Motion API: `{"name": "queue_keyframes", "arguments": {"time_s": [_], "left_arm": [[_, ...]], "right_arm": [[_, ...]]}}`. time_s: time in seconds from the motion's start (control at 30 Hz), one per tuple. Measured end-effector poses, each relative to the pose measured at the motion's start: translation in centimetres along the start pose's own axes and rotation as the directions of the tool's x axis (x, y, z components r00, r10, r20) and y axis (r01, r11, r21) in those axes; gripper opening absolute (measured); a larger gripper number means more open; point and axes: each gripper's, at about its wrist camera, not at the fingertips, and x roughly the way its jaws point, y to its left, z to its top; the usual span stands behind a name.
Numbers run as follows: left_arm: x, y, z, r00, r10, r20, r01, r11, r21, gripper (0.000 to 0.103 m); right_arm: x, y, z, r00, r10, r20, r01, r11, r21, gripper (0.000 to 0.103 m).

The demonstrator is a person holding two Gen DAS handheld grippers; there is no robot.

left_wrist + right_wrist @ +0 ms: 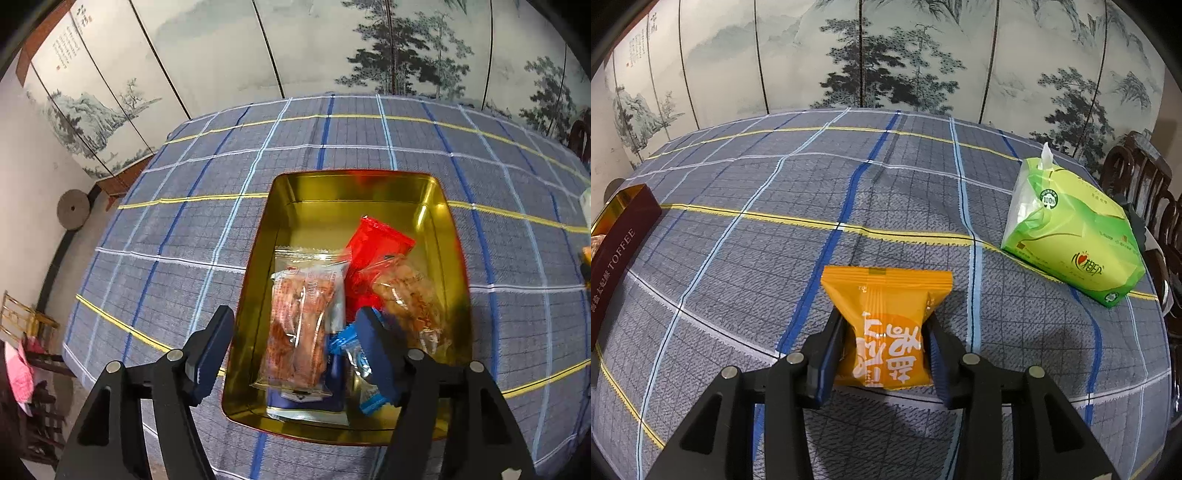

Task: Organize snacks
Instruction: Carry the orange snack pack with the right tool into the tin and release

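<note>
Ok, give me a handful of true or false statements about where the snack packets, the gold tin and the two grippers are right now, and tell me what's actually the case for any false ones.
1. The right gripper is clamped on the orange foil snack packet. True.
2. The left gripper grips the clear packet of reddish snacks. False: its jaws stand open above that packet, which lies in the tin.
3. The gold rectangular tin is empty. False: it holds several packets, including a red foil packet.
4. The green tissue pack sits on the plaid tablecloth, outside the tin. True.
</note>
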Motion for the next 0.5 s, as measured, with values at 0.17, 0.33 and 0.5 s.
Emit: {"name": "queue_keyframes", "arguments": {"time_s": [0.17, 0.33, 0.5], "left_arm": [[-0.3, -0.1, -0.3, 1.000, -0.027, 0.005, 0.027, 1.000, -0.014, 0.069], [-0.5, 0.2, -0.7, 0.999, -0.037, 0.006, 0.038, 0.999, -0.037, 0.070], [-0.8, 0.6, -1.2, 0.999, -0.038, 0.007, 0.038, 0.998, -0.051, 0.070]], "right_arm": [[-0.1, 0.5, 0.1, 0.999, -0.031, -0.014, 0.031, 0.999, 0.008, 0.042], [-0.1, 0.8, 0.3, 0.999, -0.048, -0.025, 0.048, 0.999, 0.010, 0.042], [-0.4, 1.3, 0.2, 0.996, -0.079, -0.032, 0.079, 0.997, 0.012, 0.042]]}}
